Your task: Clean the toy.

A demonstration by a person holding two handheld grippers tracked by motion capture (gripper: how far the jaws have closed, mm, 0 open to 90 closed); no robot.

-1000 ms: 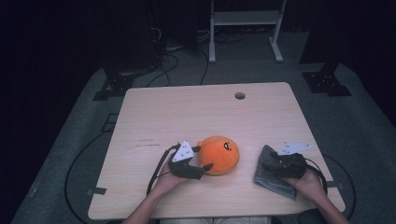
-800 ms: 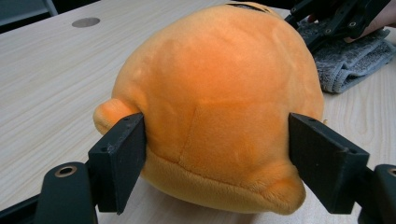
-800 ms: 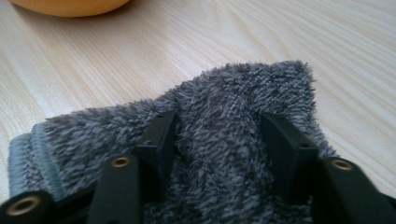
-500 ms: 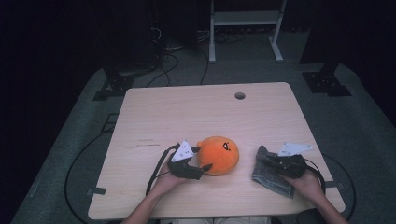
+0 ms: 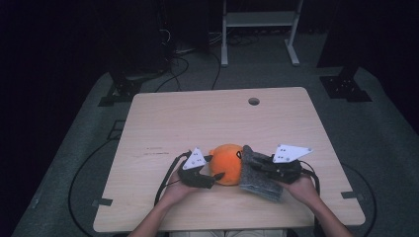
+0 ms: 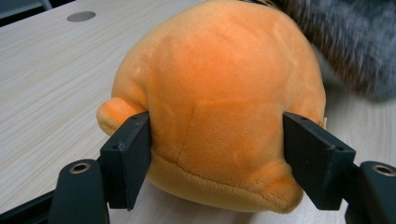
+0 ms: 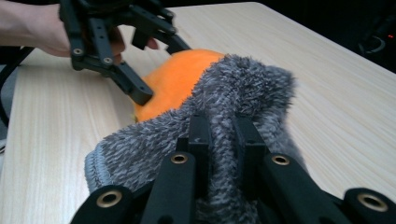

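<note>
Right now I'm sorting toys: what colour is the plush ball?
Orange; the plush ball shows best in the left gripper view.

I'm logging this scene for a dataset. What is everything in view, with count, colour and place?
plush toy: one, orange, on the table's near middle, between the jaws of the left hand-held gripper
fuzzy cloth: one, grey, right of the plush toy, lifted at one edge
table: one, light wood, round hole near the far edge
metal stand: one, white, on the floor beyond the table
left hand-held gripper: one, black, jaws against the plush toy's sides
right hand-held gripper: one, black, shut on the fuzzy cloth
</note>
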